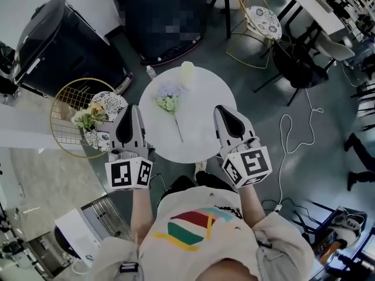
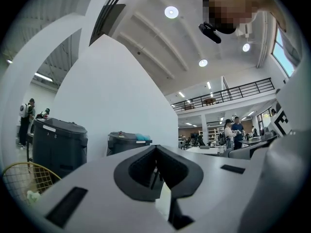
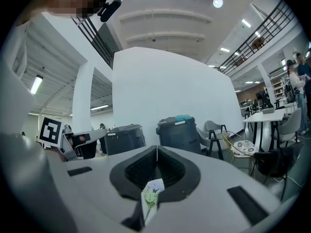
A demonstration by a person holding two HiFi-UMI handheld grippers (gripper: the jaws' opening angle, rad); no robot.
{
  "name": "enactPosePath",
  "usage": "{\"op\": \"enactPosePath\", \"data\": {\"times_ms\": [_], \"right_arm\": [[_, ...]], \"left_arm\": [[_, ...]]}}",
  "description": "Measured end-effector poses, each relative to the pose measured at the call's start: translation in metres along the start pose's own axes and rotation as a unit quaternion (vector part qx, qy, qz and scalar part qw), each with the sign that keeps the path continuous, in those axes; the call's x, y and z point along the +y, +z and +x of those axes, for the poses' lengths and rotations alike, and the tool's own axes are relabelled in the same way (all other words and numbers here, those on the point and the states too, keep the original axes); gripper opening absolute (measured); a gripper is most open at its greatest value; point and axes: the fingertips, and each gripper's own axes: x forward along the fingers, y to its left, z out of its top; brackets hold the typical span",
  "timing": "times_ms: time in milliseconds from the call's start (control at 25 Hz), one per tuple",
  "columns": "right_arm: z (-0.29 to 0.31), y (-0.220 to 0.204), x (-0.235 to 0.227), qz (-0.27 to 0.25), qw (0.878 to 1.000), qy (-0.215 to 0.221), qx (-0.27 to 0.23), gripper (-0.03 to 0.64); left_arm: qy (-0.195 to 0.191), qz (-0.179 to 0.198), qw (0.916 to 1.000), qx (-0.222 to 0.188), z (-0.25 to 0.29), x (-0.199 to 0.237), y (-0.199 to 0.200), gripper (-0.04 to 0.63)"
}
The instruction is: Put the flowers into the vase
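A round white table (image 1: 202,130) stands in front of me in the head view. On it lies a lilac flower (image 1: 169,100) with a long stem, and a pale cylindrical vase (image 1: 187,72) stands at its far edge. My left gripper (image 1: 131,108) hovers level at the table's left rim, its jaws shut and empty. My right gripper (image 1: 222,108) is over the table's right side, also shut with nothing in it. The left gripper (image 2: 155,147) shows its jaws meeting in a line. Below the shut right gripper (image 3: 156,148), the flower (image 3: 151,194) shows through a gap.
A second bunch of flowers (image 1: 88,117) lies on the cushion of a gold wire chair (image 1: 61,107) at left. Black bins (image 1: 55,37) stand at the back left and centre. Another wire chair (image 1: 258,16), a dark chair (image 1: 299,63) and a floor cable (image 1: 286,139) are at right.
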Motion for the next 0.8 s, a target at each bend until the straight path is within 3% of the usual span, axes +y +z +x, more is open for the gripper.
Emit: {"op": "enactPosePath", "data": {"times_ms": [400, 440, 520, 560, 640, 800], "right_arm": [[0.083, -0.009, -0.009, 0.078, 0.993, 0.079, 0.036, 0.014], [0.091, -0.009, -0.008, 0.088, 0.992, 0.082, 0.038, 0.031], [0.107, -0.014, -0.007, 0.113, 0.989, 0.085, 0.047, 0.184], [0.116, -0.02, -0.006, 0.122, 0.987, 0.084, 0.055, 0.218], [0.133, -0.036, -0.004, 0.127, 0.985, 0.083, 0.077, 0.26], [0.163, -0.076, -0.001, 0.146, 0.978, 0.081, 0.124, 0.279]], "left_arm": [[0.001, -0.006, 0.9999, 0.011, 0.067, 0.029, -0.024, 0.006], [-0.001, -0.006, 0.9999, 0.011, 0.075, 0.033, -0.024, 0.006], [-0.005, -0.007, 0.9999, 0.008, 0.088, 0.041, -0.025, 0.006], [-0.008, -0.008, 0.9999, 0.009, 0.093, 0.044, -0.026, 0.006], [-0.015, -0.012, 0.9997, 0.015, 0.103, 0.048, -0.034, 0.006], [-0.027, -0.024, 0.9986, 0.038, 0.117, 0.055, -0.059, 0.006]]}}
